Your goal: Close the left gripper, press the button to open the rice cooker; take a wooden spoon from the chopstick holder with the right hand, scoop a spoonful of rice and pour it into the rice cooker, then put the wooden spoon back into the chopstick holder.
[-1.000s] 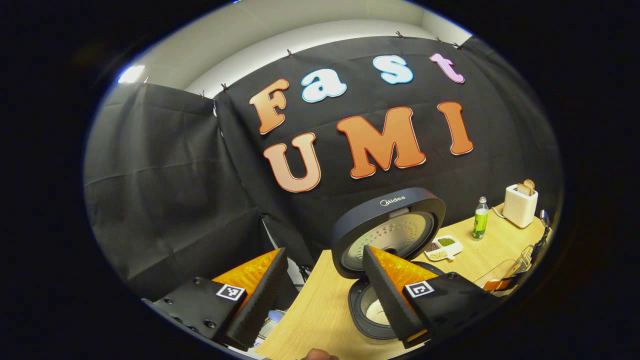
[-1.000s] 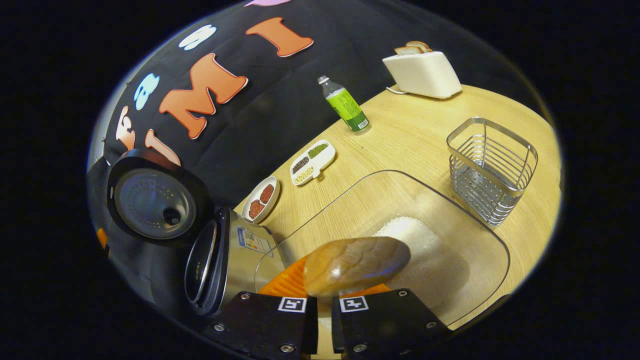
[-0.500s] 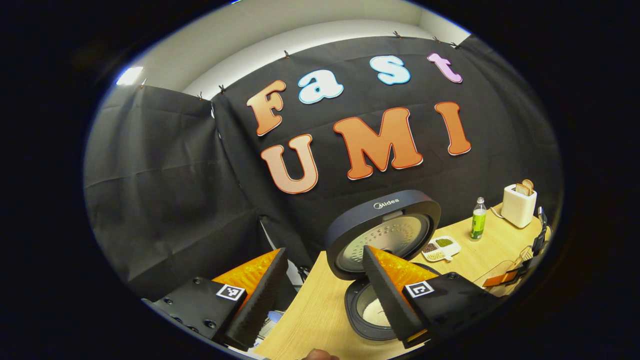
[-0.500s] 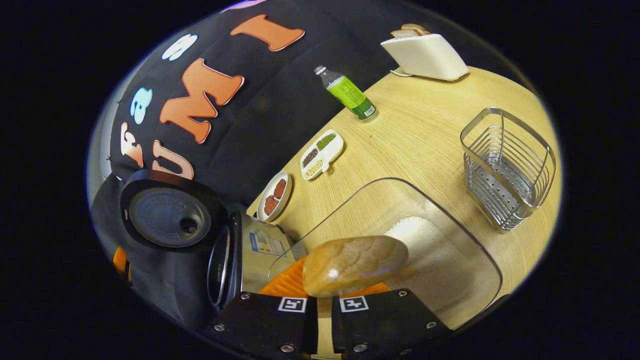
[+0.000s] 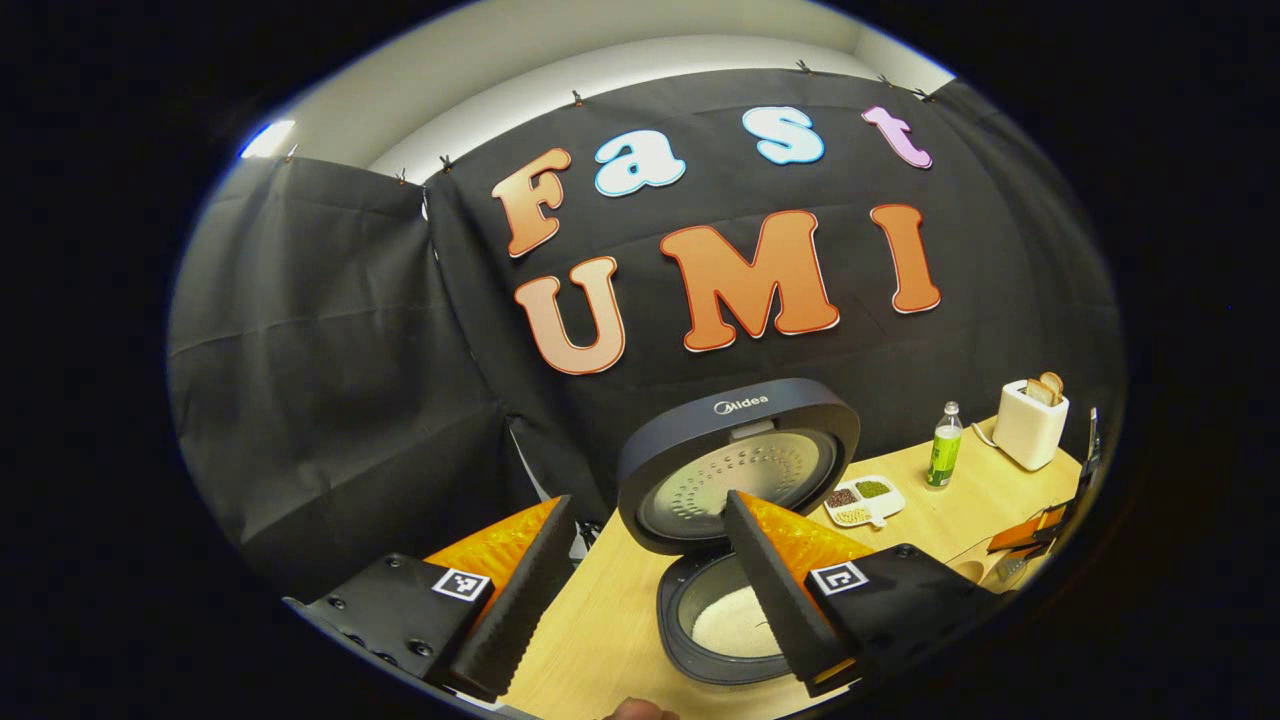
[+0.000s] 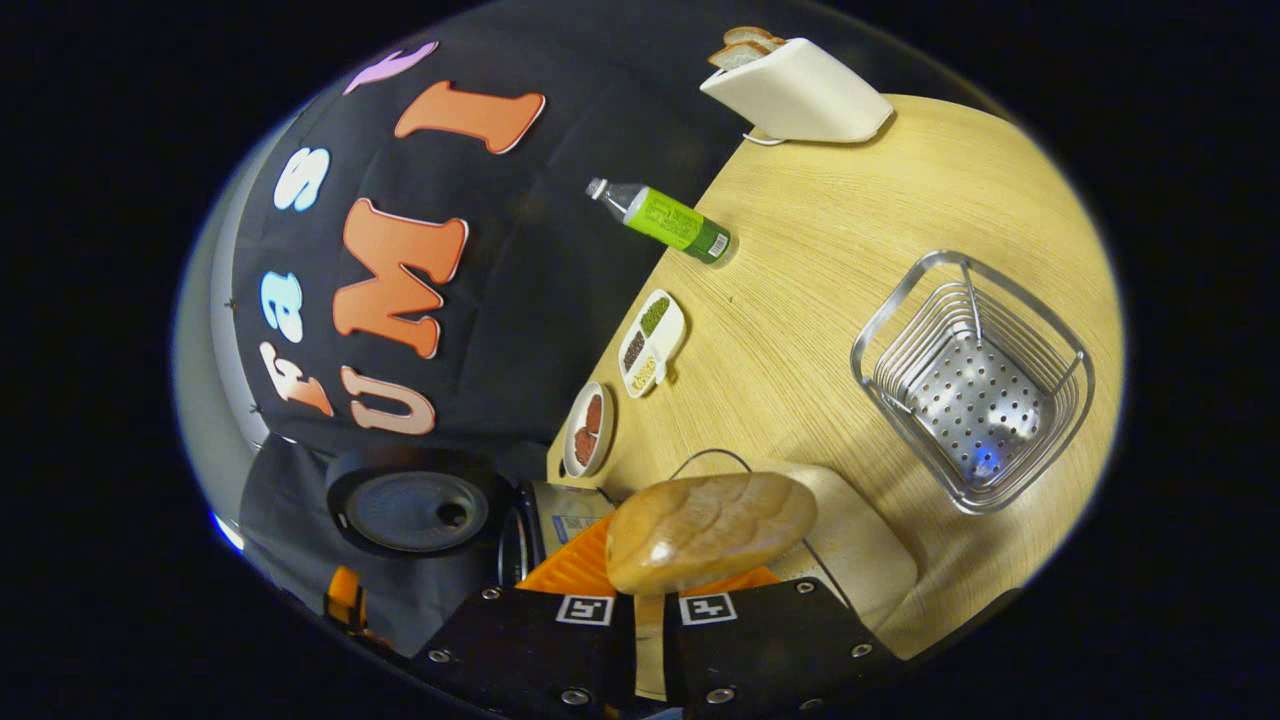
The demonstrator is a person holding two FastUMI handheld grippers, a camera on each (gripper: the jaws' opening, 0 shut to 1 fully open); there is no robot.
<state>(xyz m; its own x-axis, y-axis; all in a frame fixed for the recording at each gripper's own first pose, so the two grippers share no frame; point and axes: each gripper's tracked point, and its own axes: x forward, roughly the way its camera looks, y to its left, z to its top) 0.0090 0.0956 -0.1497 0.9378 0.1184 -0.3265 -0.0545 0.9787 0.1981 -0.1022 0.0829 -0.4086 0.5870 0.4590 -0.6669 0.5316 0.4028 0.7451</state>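
In the right gripper view, we see the right gripper (image 6: pixel 648 600) at the bottom centre of the frame, its two black finger blocks almost meeting around the handle of the wooden spoon (image 6: pixel 710 530), so we take it as clamped on the spoon. The spoon's handle is largely hidden between the fingers, and its bowl faces away from the lens, so we cannot tell whether it carries rice. Behind the bowl, a clear container (image 6: pixel 860 560) is partly covered and its contents are hard to make out. The chopstick holder (image 6: pixel 975 375), a wire basket with a perforated floor, stands at the right of the frame, well apart from the spoon. The rice cooker (image 6: pixel 480 520) lies at the lower left, just beside the gripper, its body cut off by the finger block. In the left gripper view, the left gripper (image 5: pixel 640 590) occupies the bottom of the frame with its orange-faced fingers spread wide and nothing between them. The cooker (image 5: pixel 735 540) stands open at lower centre; the right-hand finger overlaps its rim and hides part of the pot, in which pale rice shows. We read "Midea" on the raised lid. A small sticker on the cooker's side in the right gripper view is too small to read. A green-labelled bottle (image 5: pixel 940 460) and a toaster (image 5: pixel 1030 425) sit at the right on the wooden table (image 5: pixel 610 630).
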